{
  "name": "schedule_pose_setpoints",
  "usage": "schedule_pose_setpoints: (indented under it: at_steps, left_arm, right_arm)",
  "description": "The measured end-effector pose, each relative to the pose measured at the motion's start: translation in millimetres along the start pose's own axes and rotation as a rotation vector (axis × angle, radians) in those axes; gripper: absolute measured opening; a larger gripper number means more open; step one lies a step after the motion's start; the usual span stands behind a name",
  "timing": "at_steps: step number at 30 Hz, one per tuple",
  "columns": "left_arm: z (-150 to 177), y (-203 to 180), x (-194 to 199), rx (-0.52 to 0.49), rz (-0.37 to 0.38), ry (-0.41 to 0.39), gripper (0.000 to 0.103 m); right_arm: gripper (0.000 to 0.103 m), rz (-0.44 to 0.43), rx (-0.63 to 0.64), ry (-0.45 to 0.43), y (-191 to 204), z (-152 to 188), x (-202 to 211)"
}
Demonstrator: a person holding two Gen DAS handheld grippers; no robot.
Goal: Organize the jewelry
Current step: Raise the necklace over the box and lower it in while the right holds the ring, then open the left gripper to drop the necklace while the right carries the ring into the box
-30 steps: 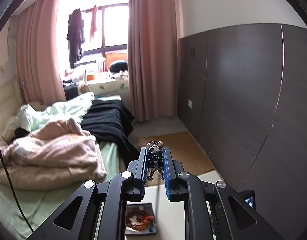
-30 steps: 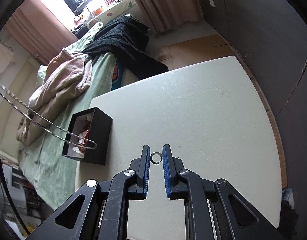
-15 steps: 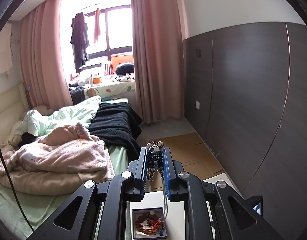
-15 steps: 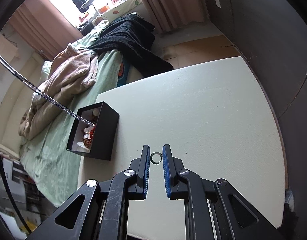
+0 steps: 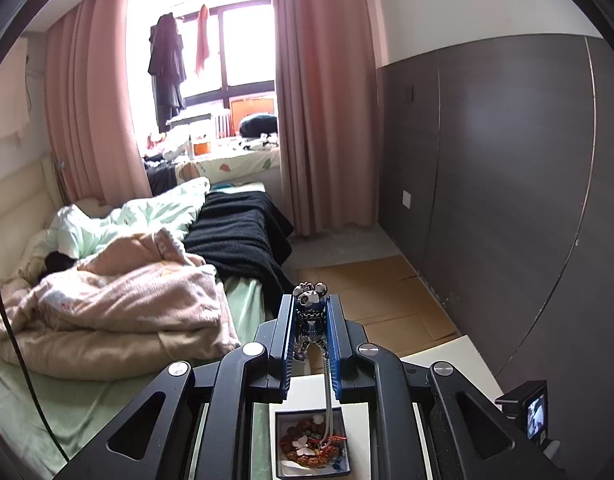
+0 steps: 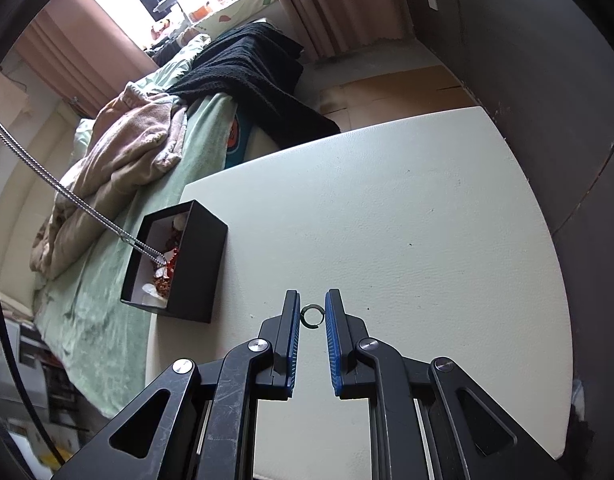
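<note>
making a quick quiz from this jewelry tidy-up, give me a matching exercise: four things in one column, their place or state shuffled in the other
Things:
1. bear pendant
2. chain
3. ring
4. black box

Places or states:
A. between the right gripper's fingers
B. at the table's edge beside the bed
C. clamped in the left gripper
D. hanging down into the box

Pairs: 1-C, 2-D, 3-A, 4-B

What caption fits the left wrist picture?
Left gripper clamps a bear pendant, its chain dangling into the open jewelry box.
</note>
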State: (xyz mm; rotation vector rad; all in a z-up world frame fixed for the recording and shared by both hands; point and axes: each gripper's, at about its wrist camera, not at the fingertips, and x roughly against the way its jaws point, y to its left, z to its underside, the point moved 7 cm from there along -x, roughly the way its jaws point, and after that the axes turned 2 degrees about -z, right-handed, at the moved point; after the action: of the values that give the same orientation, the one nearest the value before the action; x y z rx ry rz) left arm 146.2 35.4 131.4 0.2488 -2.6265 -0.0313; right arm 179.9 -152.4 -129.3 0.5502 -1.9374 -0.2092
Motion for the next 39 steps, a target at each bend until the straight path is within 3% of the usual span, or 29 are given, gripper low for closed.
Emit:
schedule_pose_setpoints:
  at_steps: [17, 26, 31, 32, 34, 35, 36, 39]
  left_arm:
    - [95.0, 22.3, -71.2, 0.126, 0.008, 0.162, 0.015]
    - [169.2, 25.8, -115.1, 0.288, 0.096, 0.289, 0.016]
    - [191.2, 37.1, -128.9, 0.392, 0.159, 0.394, 0.017]
    - [190.3, 40.6, -127.8, 0.405, 0.165, 0.392, 0.022]
    - [186.9, 47.2, -123.7, 0.429, 0.169, 0.375, 0.046]
    - [184.3, 51.1, -120.1, 0.444, 0.178, 0.357, 0.065]
    - [180.5, 56.0, -115.9, 0.462, 0.187, 0.33, 0.074]
    - [173.0, 68.1, -109.0, 0.49, 0.19, 0.303, 0.076]
  right_arm:
    - [0.014, 0.037, 0.015, 0.011, -3.2, 3.3, -4.3]
    - [0.014, 0.016, 0.019, -0.004, 3.8, 2.0, -5.0]
    - [0.014, -0.027, 0.002, -0.036, 15.2, -2.5, -6.9]
    - [0.014, -0.041, 0.002, -0.048, 19.6, -3.5, -7.0]
    - [0.014, -0.066, 0.007, -0.068, 29.3, -4.9, -7.6]
    - [0.014, -0.084, 0.013, -0.078, 36.2, -6.0, -8.3]
    - [0.014, -0.097, 0.017, -0.083, 41.7, -6.3, -9.5]
    - [0.014, -0.15, 0.038, -0.093, 62.6, -9.9, -14.4]
